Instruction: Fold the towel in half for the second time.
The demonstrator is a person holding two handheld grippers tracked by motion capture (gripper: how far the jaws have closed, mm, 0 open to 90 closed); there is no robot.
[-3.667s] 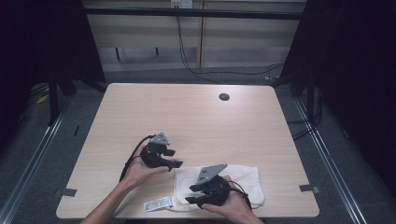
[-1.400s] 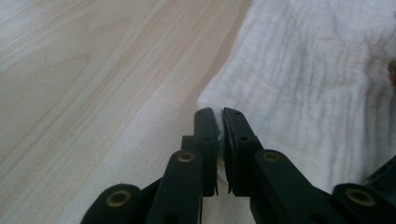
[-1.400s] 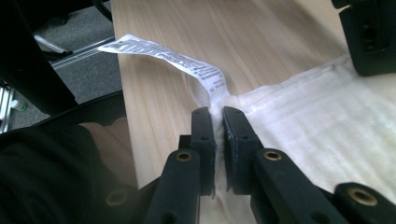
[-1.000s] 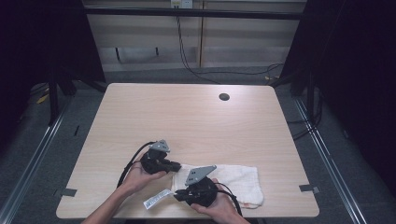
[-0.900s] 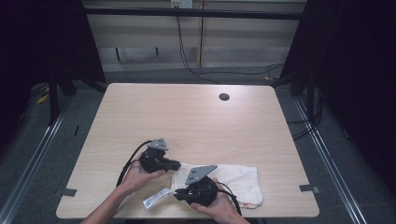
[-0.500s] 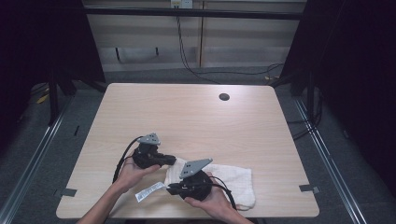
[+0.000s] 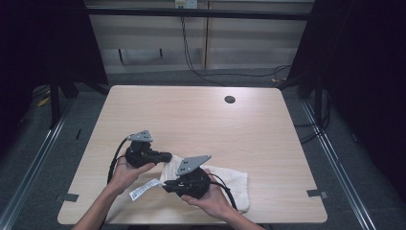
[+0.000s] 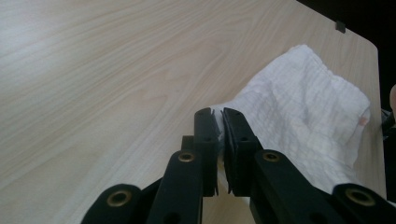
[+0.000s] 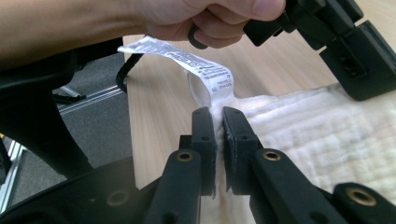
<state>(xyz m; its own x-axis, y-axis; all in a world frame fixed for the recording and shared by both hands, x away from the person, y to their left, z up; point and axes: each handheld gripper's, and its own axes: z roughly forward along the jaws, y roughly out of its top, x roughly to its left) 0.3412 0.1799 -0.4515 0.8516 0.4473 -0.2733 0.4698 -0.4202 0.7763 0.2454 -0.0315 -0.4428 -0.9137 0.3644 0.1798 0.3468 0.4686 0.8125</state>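
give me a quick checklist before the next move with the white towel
1. Left gripper shut on a towel edge: ok.
2. Right gripper shut on the towel edge by the care label: ok.
3. Both grips on the towel's left end, the far end lying on the table: ok.
4. Label hanging free of the jaws: cannot tell, it starts right at the right gripper's tips.
5. Room ahead on the table to spread the towel: ok.
6. Towel flat and free of folds: not ok, it is bunched and creased.
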